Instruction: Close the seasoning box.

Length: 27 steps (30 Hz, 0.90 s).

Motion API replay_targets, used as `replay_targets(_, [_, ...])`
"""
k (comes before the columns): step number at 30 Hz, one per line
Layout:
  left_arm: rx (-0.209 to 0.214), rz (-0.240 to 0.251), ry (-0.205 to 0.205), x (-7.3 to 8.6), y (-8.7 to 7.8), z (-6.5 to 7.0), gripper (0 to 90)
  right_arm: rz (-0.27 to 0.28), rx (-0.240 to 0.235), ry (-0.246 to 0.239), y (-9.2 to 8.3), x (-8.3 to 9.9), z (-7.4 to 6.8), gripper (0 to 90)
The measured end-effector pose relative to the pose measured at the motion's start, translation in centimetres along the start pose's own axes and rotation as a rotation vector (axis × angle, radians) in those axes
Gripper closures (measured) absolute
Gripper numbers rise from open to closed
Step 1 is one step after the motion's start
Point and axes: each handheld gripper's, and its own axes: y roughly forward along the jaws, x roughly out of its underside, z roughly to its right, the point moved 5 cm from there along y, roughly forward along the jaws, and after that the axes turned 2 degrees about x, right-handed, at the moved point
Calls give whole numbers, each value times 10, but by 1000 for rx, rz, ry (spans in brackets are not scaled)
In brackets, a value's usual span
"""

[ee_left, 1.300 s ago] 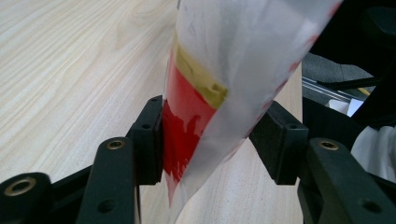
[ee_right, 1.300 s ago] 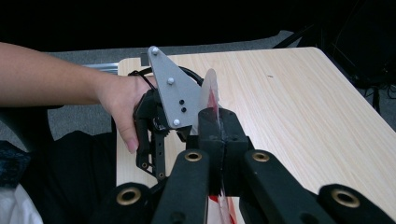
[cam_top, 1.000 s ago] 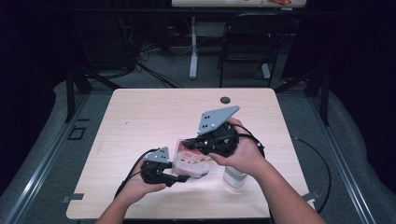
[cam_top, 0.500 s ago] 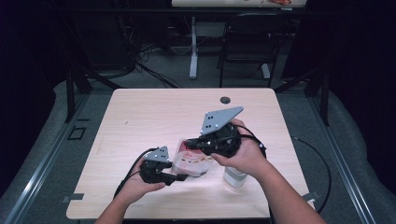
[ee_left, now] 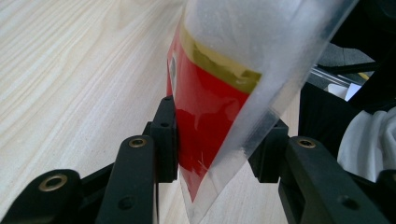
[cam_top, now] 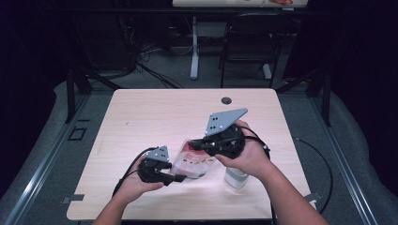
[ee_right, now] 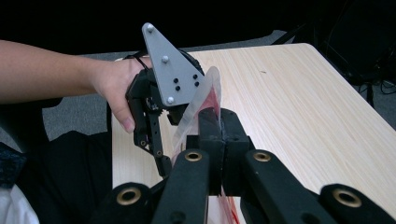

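Observation:
A clear plastic bag [cam_top: 192, 164] with a red and gold label and pale contents hangs over the table's near middle, held between both grippers. My left gripper [cam_top: 180, 177] takes its lower end. In the left gripper view the bag [ee_left: 210, 93] fills the gap, with both pads against its sides, and the jaws have just been closing on it. My right gripper [cam_top: 193, 144] is shut on the bag's upper edge. In the right gripper view its jaws [ee_right: 219, 121] pinch the thin film [ee_right: 205, 93], and the left gripper's grey plate [ee_right: 170, 70] stands just beyond.
A white cylinder-shaped object [cam_top: 236, 177] stands on the light wooden table [cam_top: 155, 117] under the right hand. A small dark hole [cam_top: 226, 100] sits near the far edge. Black cables trail from both grippers. A chair and desk legs stand beyond the table.
Both hands stay where they were. The bag remains between the two grippers, with no visible shift.

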Motion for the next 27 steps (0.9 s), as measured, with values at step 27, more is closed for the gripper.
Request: replay_targets(27, [-19, -89, 4, -12, -16, 2, 627, 73, 25, 44, -21, 26, 8, 899])
